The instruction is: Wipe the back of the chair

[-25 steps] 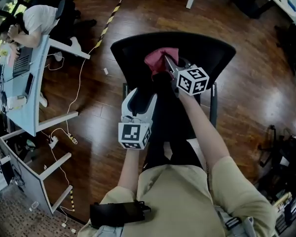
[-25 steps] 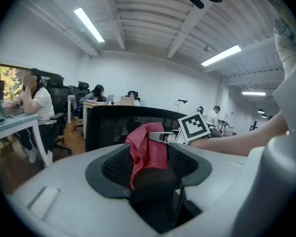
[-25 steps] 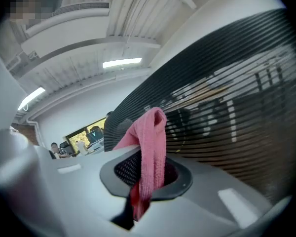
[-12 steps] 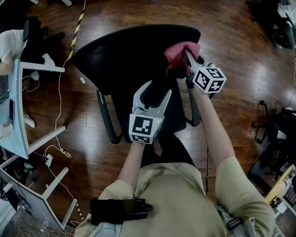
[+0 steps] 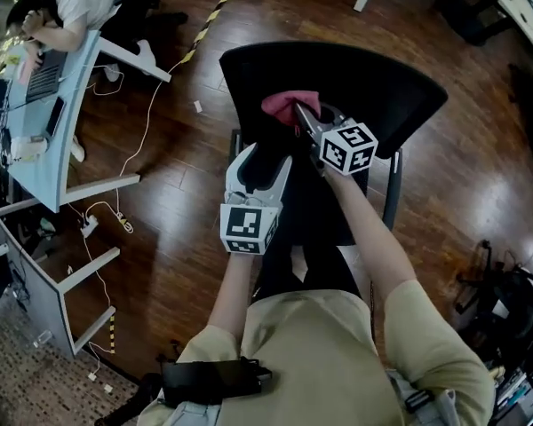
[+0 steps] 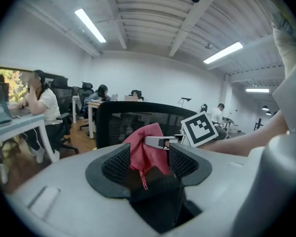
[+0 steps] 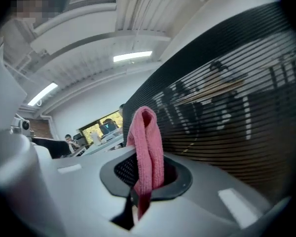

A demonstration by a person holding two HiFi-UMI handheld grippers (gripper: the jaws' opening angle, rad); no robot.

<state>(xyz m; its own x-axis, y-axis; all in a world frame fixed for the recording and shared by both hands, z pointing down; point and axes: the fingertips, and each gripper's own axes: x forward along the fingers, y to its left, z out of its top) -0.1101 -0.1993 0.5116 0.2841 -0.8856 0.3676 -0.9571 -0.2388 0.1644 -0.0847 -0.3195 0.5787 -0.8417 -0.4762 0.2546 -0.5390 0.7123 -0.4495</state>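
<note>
Right gripper (image 5: 300,116) clamped on pink cloth (image 5: 282,106); cloth sits at the chair back (image 5: 382,80), mid-width near its upper edge; left gripper (image 5: 261,154) wide open, empty, just beside the right.

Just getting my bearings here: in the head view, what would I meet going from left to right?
White desk → left gripper → right gripper, shut on the pink cloth → chair armrest beyond it.

Pink cloth (image 5: 285,106), black striped-mesh chair back (image 5: 386,85).
</note>
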